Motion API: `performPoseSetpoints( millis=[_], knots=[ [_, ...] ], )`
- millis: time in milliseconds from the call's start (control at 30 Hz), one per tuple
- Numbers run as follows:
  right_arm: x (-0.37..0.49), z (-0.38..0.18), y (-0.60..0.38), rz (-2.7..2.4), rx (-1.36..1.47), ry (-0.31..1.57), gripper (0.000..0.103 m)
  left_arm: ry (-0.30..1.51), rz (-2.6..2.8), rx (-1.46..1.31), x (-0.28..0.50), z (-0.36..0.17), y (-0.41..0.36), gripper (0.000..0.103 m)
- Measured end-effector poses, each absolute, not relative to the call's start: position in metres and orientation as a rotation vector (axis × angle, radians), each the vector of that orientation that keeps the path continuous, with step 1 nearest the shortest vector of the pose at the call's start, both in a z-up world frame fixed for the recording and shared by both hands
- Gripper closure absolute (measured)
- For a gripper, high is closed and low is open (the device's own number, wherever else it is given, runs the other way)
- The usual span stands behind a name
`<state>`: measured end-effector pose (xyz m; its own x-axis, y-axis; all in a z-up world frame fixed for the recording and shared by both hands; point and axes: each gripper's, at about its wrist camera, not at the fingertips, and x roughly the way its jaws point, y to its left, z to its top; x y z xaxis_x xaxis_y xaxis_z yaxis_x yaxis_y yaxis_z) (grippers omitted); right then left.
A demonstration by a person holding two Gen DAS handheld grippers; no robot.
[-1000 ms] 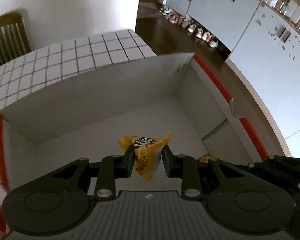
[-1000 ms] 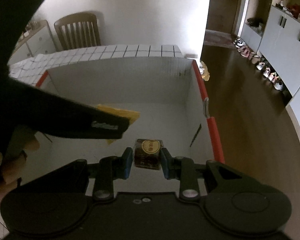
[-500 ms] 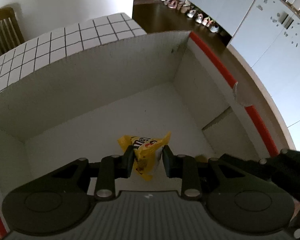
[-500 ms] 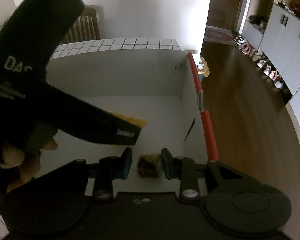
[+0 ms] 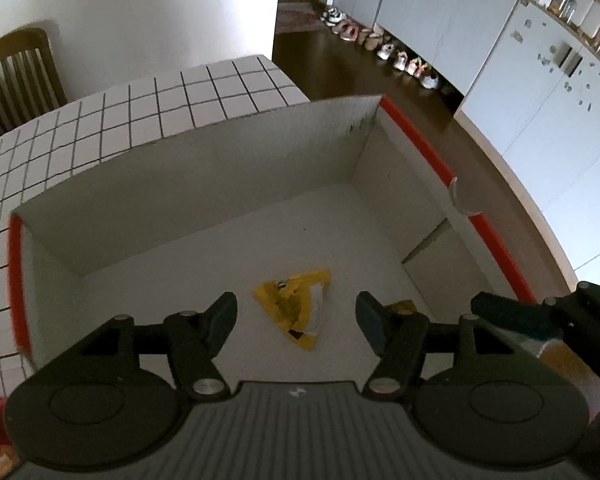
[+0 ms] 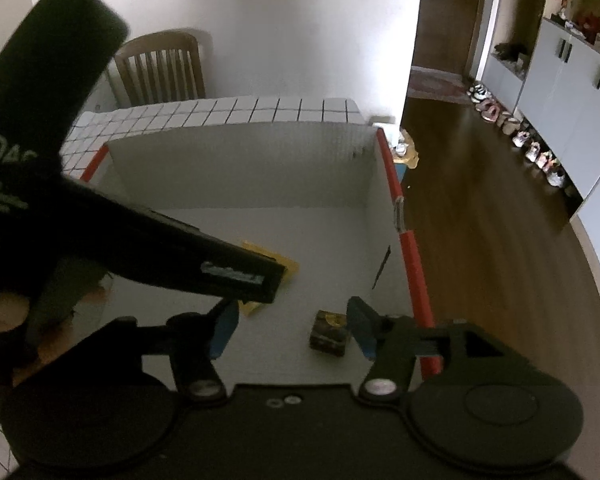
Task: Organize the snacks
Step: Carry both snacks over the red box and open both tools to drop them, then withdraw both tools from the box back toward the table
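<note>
where red-edged box walls rise, open floor

My left gripper and right gripper crowd the box's near end side by side. The far floor lies open; the yellow packet and brown candy sit near. Tall walls hem every side.

One box sits on one tiled desk, at its far right corner. In the box lie two snacks: one yellow bag mid-floor and one brown sweet by the right wall. One chair stands beyond the desk's far edge. Two grippers: left, right.
</note>
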<state>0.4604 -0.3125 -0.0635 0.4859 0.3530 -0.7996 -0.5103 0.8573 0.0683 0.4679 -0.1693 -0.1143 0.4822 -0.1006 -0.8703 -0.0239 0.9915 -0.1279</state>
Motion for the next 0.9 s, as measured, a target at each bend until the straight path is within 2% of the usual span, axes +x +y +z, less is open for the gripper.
performPoseSetpoints(
  millis=[100,167,667,800,900],
  knots=[
    [0.455,-0.058,-0.313,0.523,-0.179,0.913,0.037,1.050,-0.047,-0.126,0.460,-0.105,-0.166,0.038],
    [0.451,-0.053,-0.312,0.516,-0.174,0.902,0.031,1.035,-0.051,-0.129,0.452,-0.098,-0.163,0.038],
    [0.396,-0.016,-0.306,0.485,-0.133,0.826,0.013,0.911,-0.096,-0.137,0.391,-0.050,-0.132,0.038],
    [0.380,-0.007,-0.302,0.482,-0.122,0.802,0.007,0.880,-0.094,-0.126,0.366,-0.041,-0.119,0.030],
    [0.366,0.001,-0.298,0.476,-0.113,0.779,0.002,0.862,-0.094,-0.115,0.348,-0.035,-0.109,0.030]
  ],
)
